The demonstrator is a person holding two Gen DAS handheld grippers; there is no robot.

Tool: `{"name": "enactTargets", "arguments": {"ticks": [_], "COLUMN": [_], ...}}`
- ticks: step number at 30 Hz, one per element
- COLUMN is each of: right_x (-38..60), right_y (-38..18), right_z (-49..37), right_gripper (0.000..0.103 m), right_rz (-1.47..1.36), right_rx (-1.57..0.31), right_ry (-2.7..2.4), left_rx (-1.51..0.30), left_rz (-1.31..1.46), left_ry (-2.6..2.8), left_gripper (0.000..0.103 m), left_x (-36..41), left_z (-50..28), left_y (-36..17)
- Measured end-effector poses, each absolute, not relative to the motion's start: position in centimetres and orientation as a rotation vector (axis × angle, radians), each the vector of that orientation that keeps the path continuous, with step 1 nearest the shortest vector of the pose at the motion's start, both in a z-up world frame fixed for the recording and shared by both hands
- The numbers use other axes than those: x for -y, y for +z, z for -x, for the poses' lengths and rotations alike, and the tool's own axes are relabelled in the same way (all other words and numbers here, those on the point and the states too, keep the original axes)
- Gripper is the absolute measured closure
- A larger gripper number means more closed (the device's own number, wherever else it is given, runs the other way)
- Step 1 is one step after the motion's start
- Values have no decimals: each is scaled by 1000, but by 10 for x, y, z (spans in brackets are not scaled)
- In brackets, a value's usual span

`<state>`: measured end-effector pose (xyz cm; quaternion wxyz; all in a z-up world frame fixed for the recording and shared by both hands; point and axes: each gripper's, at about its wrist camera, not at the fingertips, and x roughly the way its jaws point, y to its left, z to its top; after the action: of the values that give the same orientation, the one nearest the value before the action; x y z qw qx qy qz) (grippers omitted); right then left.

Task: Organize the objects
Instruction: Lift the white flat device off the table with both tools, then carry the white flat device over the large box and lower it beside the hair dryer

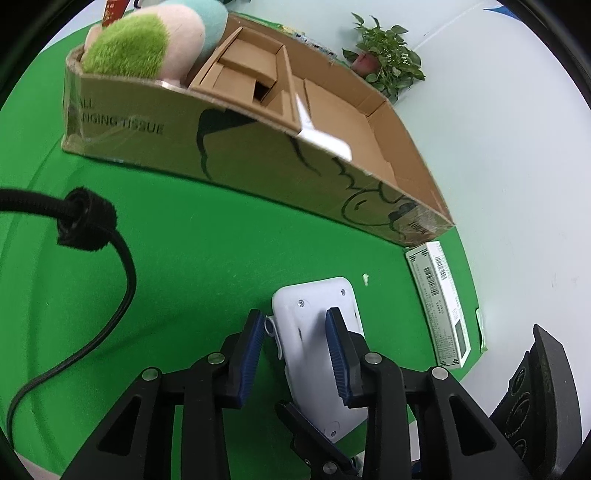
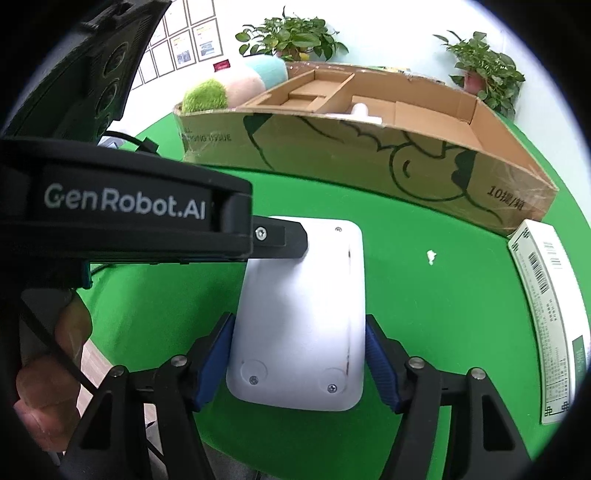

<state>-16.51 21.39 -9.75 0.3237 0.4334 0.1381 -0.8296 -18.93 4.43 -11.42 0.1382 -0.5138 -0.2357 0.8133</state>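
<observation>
A white rounded device [image 2: 299, 314] lies underside up on the green cloth, its screws showing. My right gripper [image 2: 297, 325] straddles its near end, with both blue pads against its long sides. My left gripper [image 1: 295, 317] sits over the device's [image 1: 314, 306] left edge: the right finger rests on the device's top, while the left pad stands just off its side with a strip of green between them. In the right wrist view one fingertip [image 2: 295, 240] of the left gripper lies on the device's far left corner.
A long open cardboard box [image 1: 258, 147] with dividers stands behind, holding a plush toy [image 1: 147, 48] at its left end. A narrow white carton [image 1: 439, 306] lies on the cloth to the right. A black cable [image 1: 125, 280] hangs at the left. Potted plants [image 2: 295, 33] line the wall.
</observation>
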Motion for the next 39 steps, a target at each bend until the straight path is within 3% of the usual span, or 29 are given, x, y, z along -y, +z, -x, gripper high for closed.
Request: {"name": "enactTargets", "arguments": {"ticks": [27,39], "right_x": [-202,-191], "right_y": [-8,16], "right_z": [206,264], "right_gripper": [37,37], "right_rz": [-841,-818], "right_rx": [-340,-343], "right_ry": [-2325,-2381], "left_rx": [618,639], "left_rz": [1179,1189], "left_ry": [2484,2381], "left_gripper": [72,72], "left_x": [-40,-39], "left_z": [231,313], "left_y": [4,30]}}
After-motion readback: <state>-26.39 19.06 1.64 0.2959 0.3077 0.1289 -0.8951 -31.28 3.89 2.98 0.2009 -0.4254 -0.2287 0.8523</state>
